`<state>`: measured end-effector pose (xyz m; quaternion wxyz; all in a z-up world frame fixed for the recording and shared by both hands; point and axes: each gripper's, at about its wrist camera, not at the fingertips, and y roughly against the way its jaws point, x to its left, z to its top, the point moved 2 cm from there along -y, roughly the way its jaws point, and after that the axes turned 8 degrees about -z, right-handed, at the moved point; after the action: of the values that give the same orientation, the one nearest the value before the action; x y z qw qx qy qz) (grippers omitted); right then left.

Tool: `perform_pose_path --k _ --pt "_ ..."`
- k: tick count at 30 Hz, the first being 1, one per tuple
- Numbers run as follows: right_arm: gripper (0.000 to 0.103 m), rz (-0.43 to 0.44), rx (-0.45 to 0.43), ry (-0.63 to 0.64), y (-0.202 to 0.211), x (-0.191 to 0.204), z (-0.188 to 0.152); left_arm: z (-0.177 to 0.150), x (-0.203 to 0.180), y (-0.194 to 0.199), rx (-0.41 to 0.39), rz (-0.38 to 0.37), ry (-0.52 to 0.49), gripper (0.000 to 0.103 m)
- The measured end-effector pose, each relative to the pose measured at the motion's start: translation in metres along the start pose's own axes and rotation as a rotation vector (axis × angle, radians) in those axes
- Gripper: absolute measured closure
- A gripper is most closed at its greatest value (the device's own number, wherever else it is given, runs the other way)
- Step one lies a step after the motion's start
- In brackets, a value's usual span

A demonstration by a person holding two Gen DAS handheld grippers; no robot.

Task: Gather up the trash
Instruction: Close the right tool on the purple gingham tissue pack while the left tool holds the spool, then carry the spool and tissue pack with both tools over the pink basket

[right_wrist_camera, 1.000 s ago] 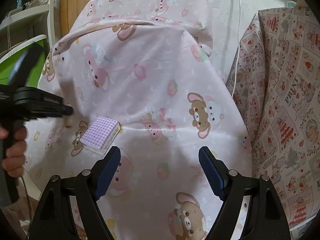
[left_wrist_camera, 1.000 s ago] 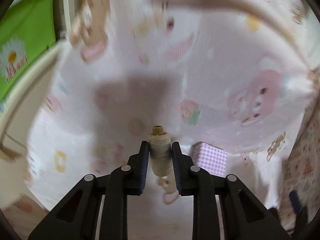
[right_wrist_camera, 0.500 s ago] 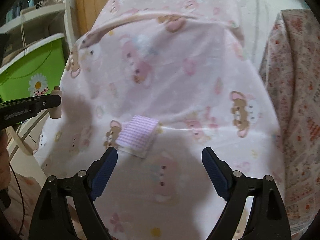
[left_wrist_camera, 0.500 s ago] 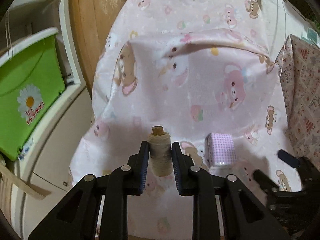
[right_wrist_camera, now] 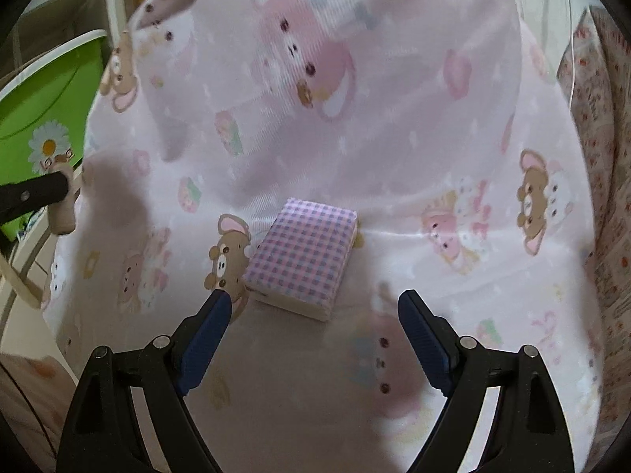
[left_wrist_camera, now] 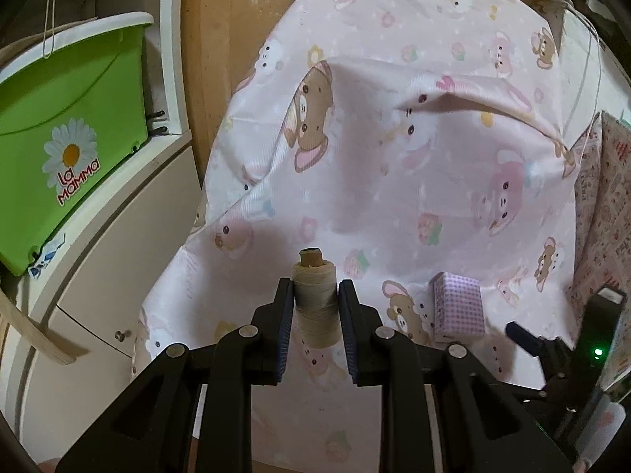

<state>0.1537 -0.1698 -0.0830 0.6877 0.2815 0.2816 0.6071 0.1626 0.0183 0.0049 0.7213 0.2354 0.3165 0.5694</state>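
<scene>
1. Left gripper (left_wrist_camera: 314, 307) clenched on a spool of thread (left_wrist_camera: 316, 302); spool upright between the pads, lifted clear of the pink blanket (left_wrist_camera: 414, 181).
2. Right gripper (right_wrist_camera: 314, 307) released, jaws wide after just opening further, nothing gripped.
3. Checked packet (right_wrist_camera: 305, 262) lies flat on the blanket just ahead of the right gripper's tips, roughly centred between them; probably a tissue pack, view blurred.
4. Green bin (left_wrist_camera: 59, 138) well off to the left gripper's left, on a white cabinet (left_wrist_camera: 102, 260).

The right gripper (right_wrist_camera: 315, 307) hangs wide open just short of a purple checked packet (right_wrist_camera: 303, 258) lying on the pink bear-print cloth (right_wrist_camera: 414, 149)
</scene>
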Motion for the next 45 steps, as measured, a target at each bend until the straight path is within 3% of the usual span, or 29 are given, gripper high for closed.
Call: perform_pose_path --k 7,9,11,13,31,45 --pt "0.015 -0.021 -0.007 -0.011 -0.012 0.008 0.002 -0.001 0.000 0.000 -0.005 0.010 0.002 0.081" --pt "0.021 -0.022 -0.010 -0.009 -0.013 0.009 0.003 -0.001 0.001 0.000 -0.004 0.013 0.003 0.081" --pt "0.041 -0.014 -0.012 -0.007 -0.015 0.011 0.004 -0.001 0.002 0.000 -0.006 0.016 0.002 0.081" --pt "0.047 -0.003 -0.004 -0.001 -0.018 0.012 0.004 -0.001 0.002 0.000 -0.007 0.018 -0.001 0.081" --pt "0.049 -0.006 -0.137 0.049 0.052 -0.022 -0.005 -0.009 -0.007 0.017 -0.018 -0.033 -0.043 0.081" --pt "0.048 0.065 -0.207 0.069 0.141 -0.039 0.004 -0.010 -0.044 0.070 -0.045 -0.112 -0.142 0.081"
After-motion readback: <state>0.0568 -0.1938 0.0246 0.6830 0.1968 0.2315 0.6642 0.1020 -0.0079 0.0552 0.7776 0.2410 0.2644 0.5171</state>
